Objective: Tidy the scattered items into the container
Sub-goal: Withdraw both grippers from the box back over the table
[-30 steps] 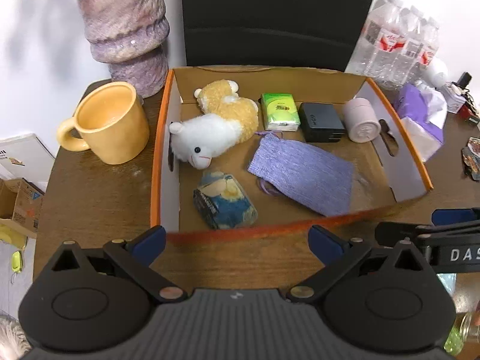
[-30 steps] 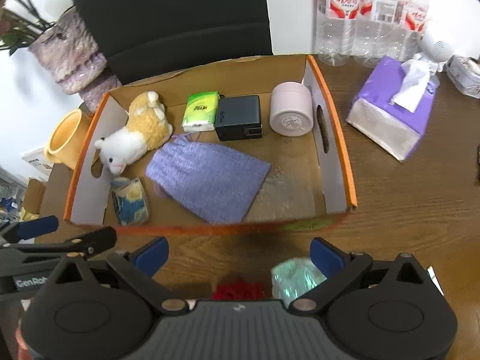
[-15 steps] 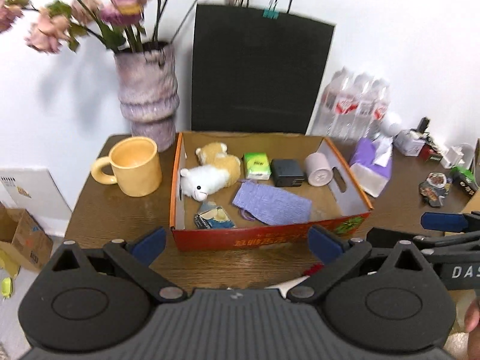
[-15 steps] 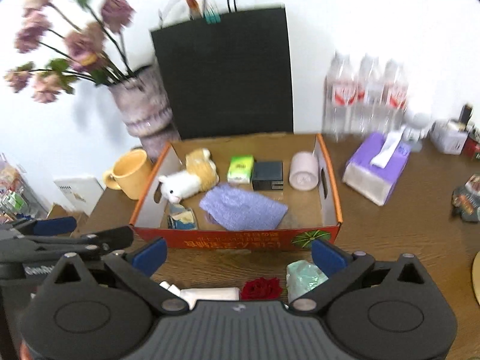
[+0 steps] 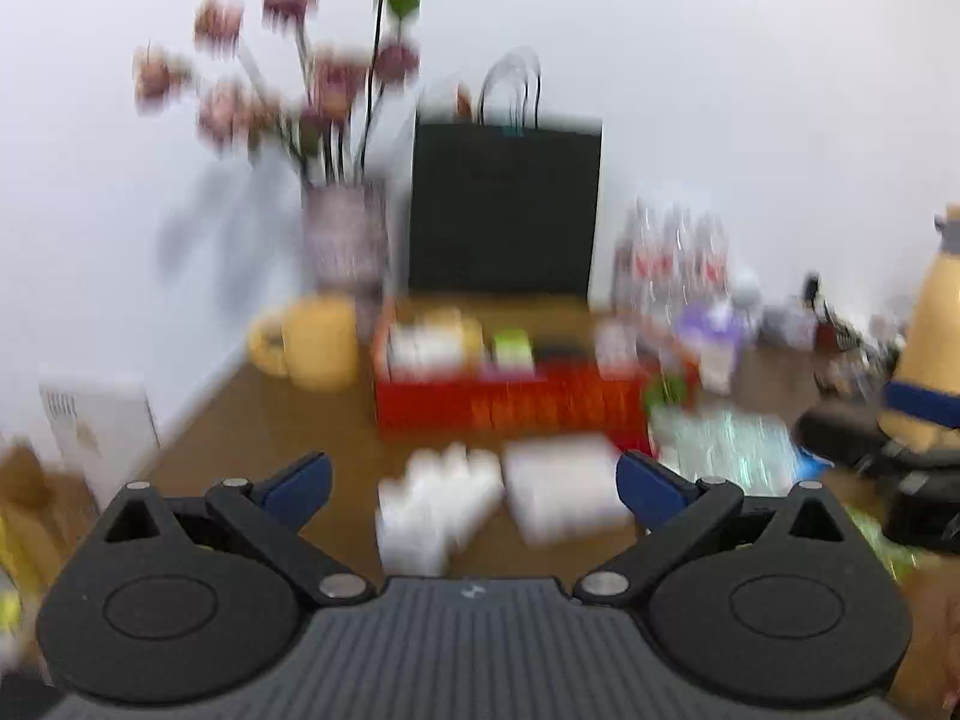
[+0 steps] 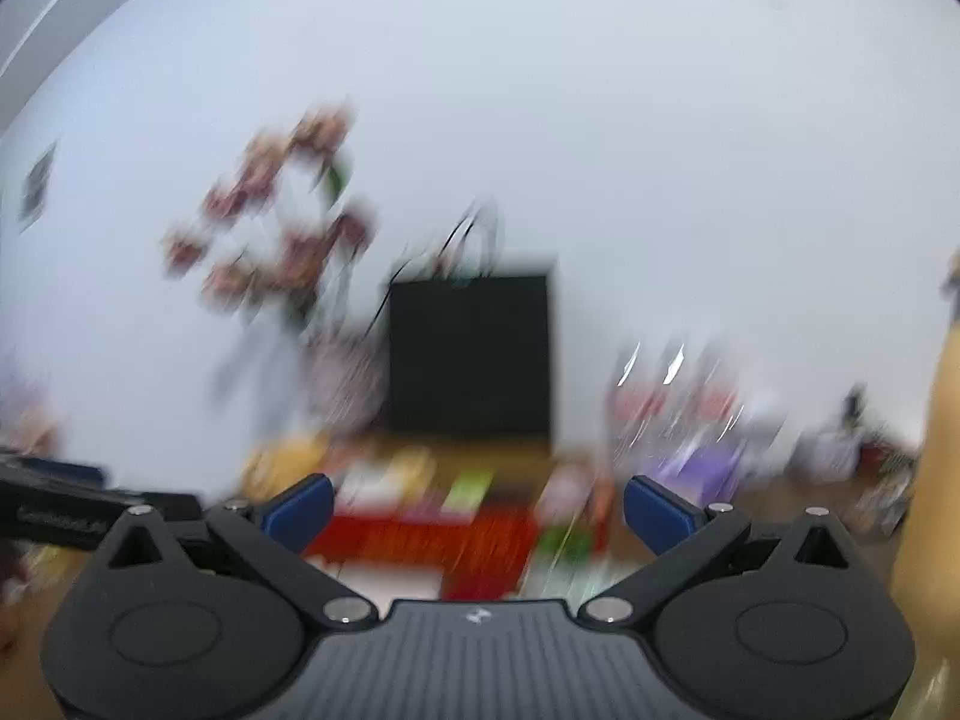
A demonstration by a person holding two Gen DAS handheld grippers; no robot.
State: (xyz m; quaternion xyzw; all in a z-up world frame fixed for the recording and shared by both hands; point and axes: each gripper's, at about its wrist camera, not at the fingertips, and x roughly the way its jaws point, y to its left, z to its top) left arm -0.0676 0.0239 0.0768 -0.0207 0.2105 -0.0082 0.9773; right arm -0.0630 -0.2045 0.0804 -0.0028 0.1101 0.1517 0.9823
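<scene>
A: What does the box (image 5: 510,405) look like?

B: Low and open-topped, with a red front wall and orange rim. Both views are badly smeared. It sits on the brown table (image 5: 252,432), in front of the black bag (image 5: 504,210) and right of the yellow mug (image 5: 312,342). Blurred things show above its front wall: something white and tan at the left, a green pack (image 5: 511,348) near the middle, something dark beside that.

A: Which way does it run?

B: Its long side runs left to right across the left wrist view, the front wall facing the camera, open side up.

A: Anything outside it?

B: Yes. In front of it on the table lie a white lump (image 5: 438,498), a flat white packet (image 5: 564,492) and a pale teal crinkly pack (image 5: 720,444) further right. All too blurred to name better.

A: The grippers?

B: The left gripper (image 5: 474,480) is spread wide, blue pads (image 5: 297,480) far apart, nothing between them; it hangs above the white lump and packet. The right gripper (image 6: 477,507) is also spread and empty, its view tilted up at the wall, the box low between its fingers.

A: Other things?

B: A vase (image 5: 345,234) of pink flowers left of the bag, bottles (image 5: 672,258) to its right.
</scene>
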